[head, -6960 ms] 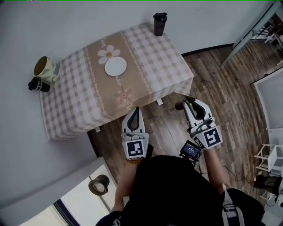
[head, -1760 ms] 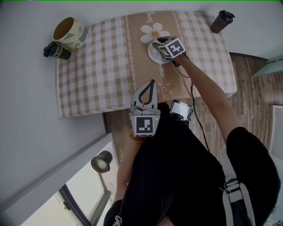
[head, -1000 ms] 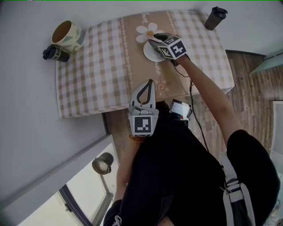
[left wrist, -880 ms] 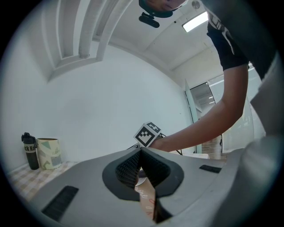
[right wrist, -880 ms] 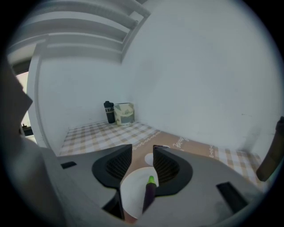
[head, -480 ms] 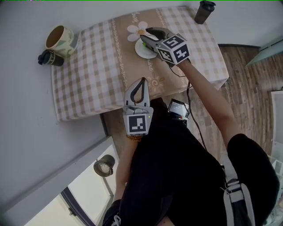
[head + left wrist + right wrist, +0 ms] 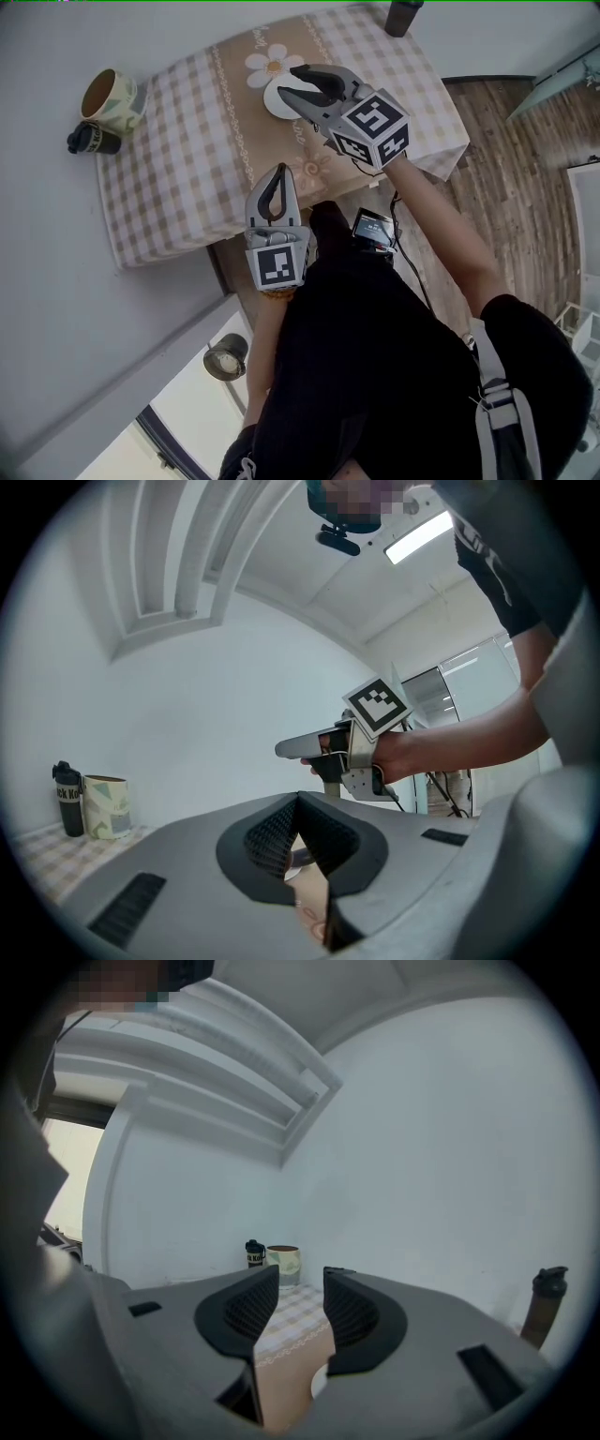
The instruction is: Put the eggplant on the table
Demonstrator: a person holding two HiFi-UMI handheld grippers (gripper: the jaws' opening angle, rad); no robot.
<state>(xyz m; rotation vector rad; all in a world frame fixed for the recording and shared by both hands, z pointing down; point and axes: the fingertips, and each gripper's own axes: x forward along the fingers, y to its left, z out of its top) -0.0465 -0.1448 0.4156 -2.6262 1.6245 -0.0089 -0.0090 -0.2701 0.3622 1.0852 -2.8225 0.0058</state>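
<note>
My right gripper (image 7: 291, 82) hangs open above the white plate (image 7: 274, 103) on the checked tablecloth (image 7: 178, 159), with nothing between its jaws. Through the same gap in the right gripper view (image 7: 300, 1283) I see only cloth and a slice of the plate (image 7: 319, 1382). The eggplant shows clearly in no view; the spot under the right gripper is hidden. My left gripper (image 7: 278, 171) is shut and empty at the table's near edge. From the left gripper view (image 7: 298, 803), the right gripper (image 7: 292, 749) is raised in the air.
A mug (image 7: 103, 94) and a small black bottle (image 7: 84, 141) lie at the table's left corner. A dark shaker bottle (image 7: 403, 14) stands at the far right corner. A small screen device (image 7: 373, 228) hangs at the person's waist. Wooden floor (image 7: 506, 178) lies to the right.
The right gripper, which carried the eggplant up from the floor side and went down onto the plate, has lifted off it with open, empty jaws. The left gripper stayed shut.
</note>
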